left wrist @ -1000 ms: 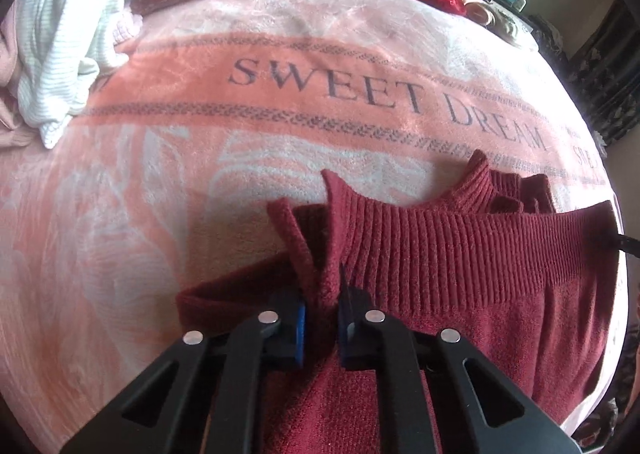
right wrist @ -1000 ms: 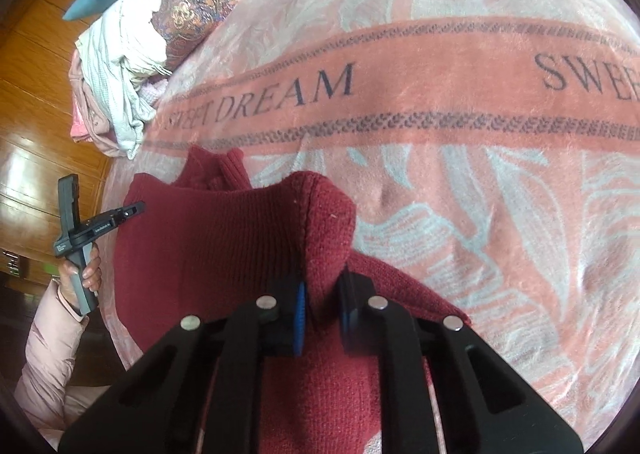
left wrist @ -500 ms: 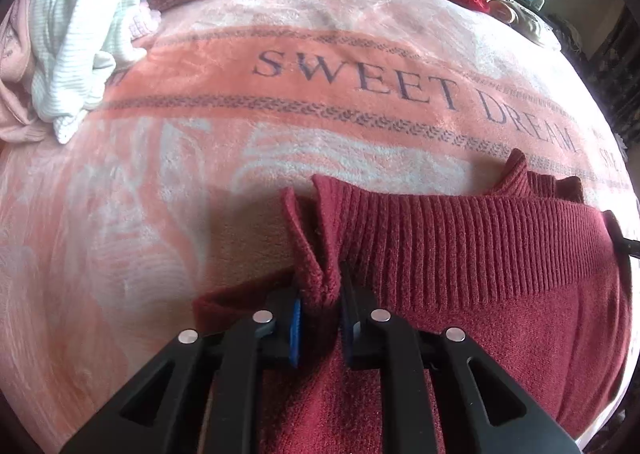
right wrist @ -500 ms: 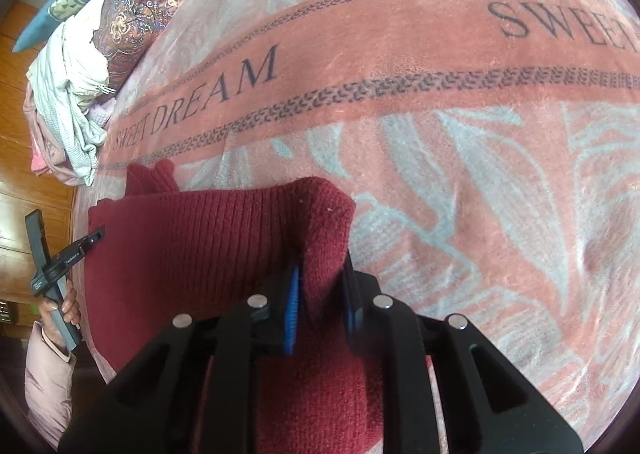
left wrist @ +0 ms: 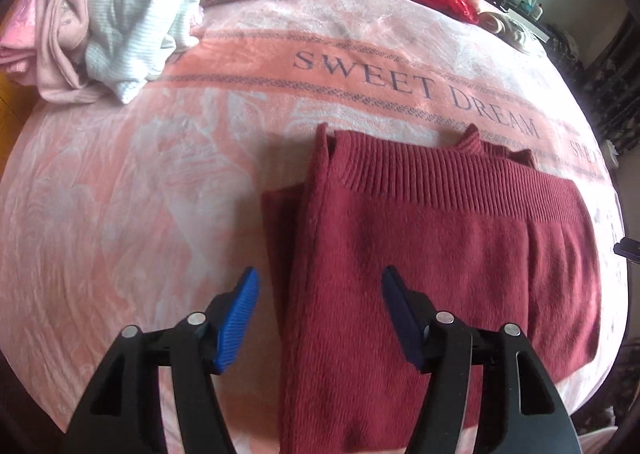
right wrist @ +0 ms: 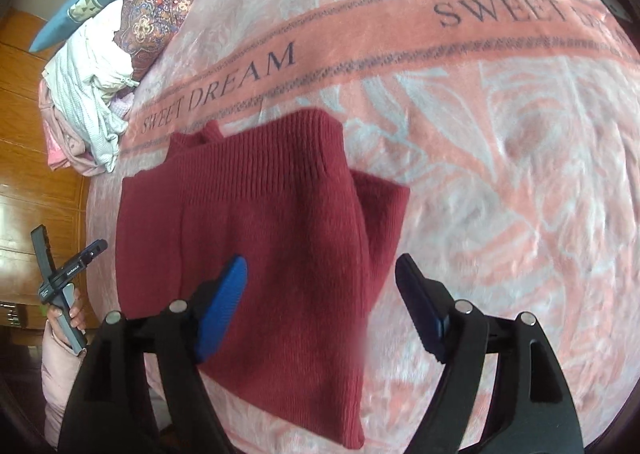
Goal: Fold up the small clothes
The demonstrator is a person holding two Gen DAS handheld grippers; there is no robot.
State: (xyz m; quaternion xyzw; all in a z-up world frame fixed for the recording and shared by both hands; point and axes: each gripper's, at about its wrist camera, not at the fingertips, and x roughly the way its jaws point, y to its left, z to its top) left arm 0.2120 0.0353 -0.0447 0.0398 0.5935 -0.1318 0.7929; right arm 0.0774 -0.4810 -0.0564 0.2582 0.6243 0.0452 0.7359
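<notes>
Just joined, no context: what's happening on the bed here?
A person with a handheld gripper in each hand is folding a dark red knit sweater on a pink "SWEET DREAM" blanket. Both the left gripper and the right gripper have just been opening; their jaws stand wide with nothing pinched, above the sweater. It lies flat, folded over, ribbed hem toward the lettering. A pile of unfolded clothes waits at the bed's far edge.

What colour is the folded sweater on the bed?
Dark red, maroon. The sweater shows best in the left wrist view, with ribbed knit along its top edge.
</notes>
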